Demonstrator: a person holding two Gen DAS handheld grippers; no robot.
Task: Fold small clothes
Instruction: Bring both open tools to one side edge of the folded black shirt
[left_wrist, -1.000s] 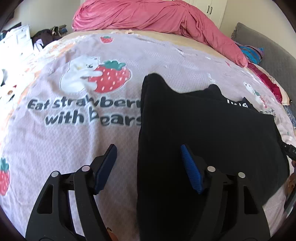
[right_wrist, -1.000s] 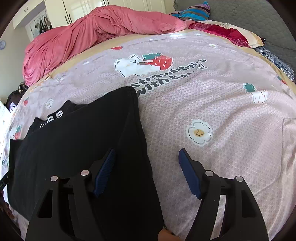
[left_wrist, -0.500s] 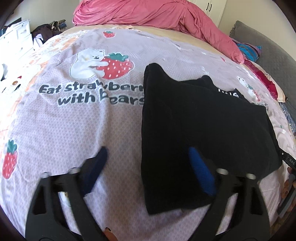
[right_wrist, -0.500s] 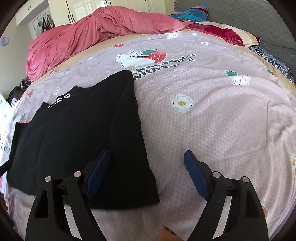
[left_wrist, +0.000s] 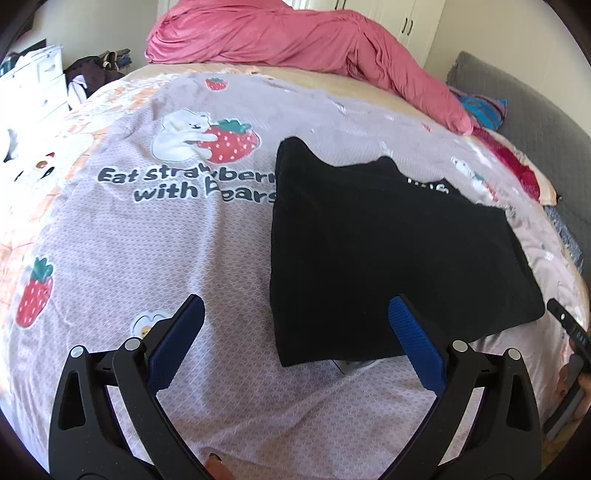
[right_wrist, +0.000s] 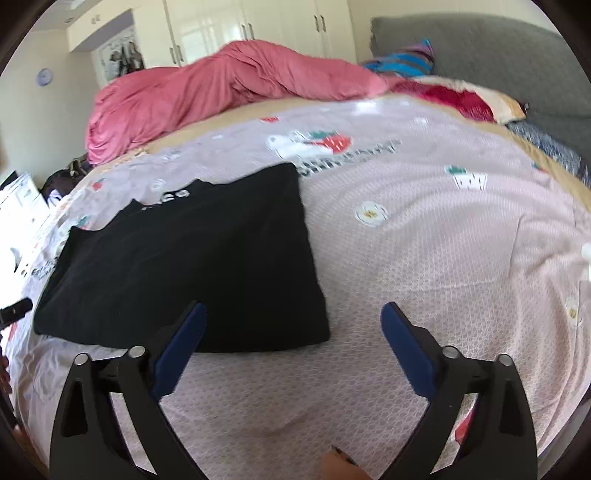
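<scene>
A black garment (left_wrist: 388, 240) lies flat and folded on the pink strawberry-print bedsheet (left_wrist: 147, 240), white lettering showing at its far edge. My left gripper (left_wrist: 295, 317) hovers above the garment's near left corner, jaws still opening, nothing between the blue pads. In the right wrist view the same black garment (right_wrist: 192, 266) lies to the left. My right gripper (right_wrist: 293, 321) hangs over its near right corner, jaws also opening wide and empty. The other gripper's black tip (left_wrist: 569, 325) shows at the right edge of the left wrist view.
A crumpled pink duvet (left_wrist: 295, 33) is heaped along the far side of the bed. Striped and red pillows (right_wrist: 443, 92) lie by a grey headboard (right_wrist: 498, 48). White drawers (left_wrist: 33, 85) and dark clothes stand beside the bed. White wardrobes (right_wrist: 240, 29) line the wall.
Both grippers have drawn back toward the near edge of the bed and lifted off the garment. Their jaws have spread wider. The garment stays lying flat.
</scene>
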